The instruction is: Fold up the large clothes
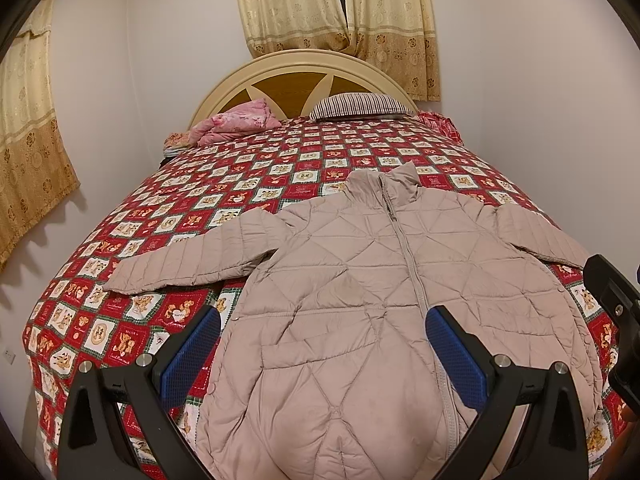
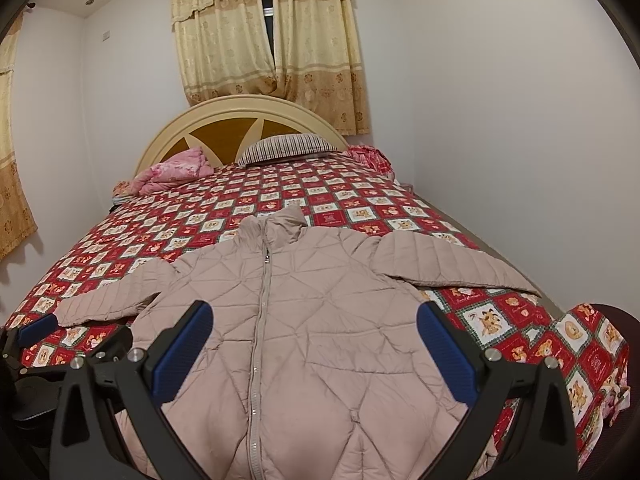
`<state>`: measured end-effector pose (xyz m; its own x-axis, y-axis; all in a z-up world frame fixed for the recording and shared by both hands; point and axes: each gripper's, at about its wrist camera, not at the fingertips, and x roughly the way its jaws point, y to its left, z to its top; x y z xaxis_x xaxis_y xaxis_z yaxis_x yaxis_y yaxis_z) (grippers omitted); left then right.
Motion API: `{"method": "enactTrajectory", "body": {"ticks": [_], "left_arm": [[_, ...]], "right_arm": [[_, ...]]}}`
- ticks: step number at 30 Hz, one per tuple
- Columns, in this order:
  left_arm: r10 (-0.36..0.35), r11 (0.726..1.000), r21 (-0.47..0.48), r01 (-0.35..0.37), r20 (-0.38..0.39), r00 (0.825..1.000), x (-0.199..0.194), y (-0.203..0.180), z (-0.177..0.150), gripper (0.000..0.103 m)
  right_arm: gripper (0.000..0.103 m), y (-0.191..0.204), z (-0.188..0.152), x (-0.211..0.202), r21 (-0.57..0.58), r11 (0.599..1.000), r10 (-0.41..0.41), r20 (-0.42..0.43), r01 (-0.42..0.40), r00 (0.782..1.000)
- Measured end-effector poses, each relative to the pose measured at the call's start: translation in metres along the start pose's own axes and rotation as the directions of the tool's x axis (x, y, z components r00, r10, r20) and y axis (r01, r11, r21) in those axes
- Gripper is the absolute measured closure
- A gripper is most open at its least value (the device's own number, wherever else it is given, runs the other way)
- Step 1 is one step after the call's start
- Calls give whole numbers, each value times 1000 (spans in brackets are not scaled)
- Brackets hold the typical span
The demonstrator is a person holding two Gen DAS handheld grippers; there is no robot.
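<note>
A beige quilted puffer jacket [image 1: 360,280] [image 2: 304,320] lies face up and zipped on the bed, collar toward the headboard, both sleeves spread out to the sides. My left gripper [image 1: 322,322] hovers open above the jacket's lower left half, blue pads wide apart, nothing held. My right gripper [image 2: 314,318] hangs open over the lower right half, likewise empty. The left gripper's blue pad [image 2: 38,326] shows at the left edge of the right wrist view, and the right gripper's black body [image 1: 616,300] at the right edge of the left wrist view.
The bed carries a red patchwork bedspread [image 1: 240,184] [image 2: 200,224] with bear squares. A pink bundle [image 1: 236,122] and a striped pillow [image 1: 360,106] lie by the arched headboard [image 1: 304,68]. White walls stand close on both sides, with curtains [image 2: 264,32] behind.
</note>
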<state>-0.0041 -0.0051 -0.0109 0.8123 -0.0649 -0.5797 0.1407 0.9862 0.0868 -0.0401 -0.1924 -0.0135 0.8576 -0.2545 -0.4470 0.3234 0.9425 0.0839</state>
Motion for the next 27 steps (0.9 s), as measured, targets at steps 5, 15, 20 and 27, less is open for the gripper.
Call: {"method": "enactTrajectory", "body": {"ticks": [5,15,20,27], "left_arm": [[0,1000,0,0,0,1000,0,-1,0,1],[-2,1000,2,2,-6,1000,0,-6,0,1],[-3,1000,3,3,-10,1000,1,-7,-1,1],[-9,1000,12,9,-31,999,17,-7,-3,1]], "right_arm": [[0,-1,-1,-1,0,1000,3,-4,-3,1000],[0,0,0,4,-6,1000,6,-21,-6,1000],[0,0,-1,5,-6,1000,6,-23,-6,1000],[0,-4,-4,17,-8,1000,-10,-48,10,999]]}}
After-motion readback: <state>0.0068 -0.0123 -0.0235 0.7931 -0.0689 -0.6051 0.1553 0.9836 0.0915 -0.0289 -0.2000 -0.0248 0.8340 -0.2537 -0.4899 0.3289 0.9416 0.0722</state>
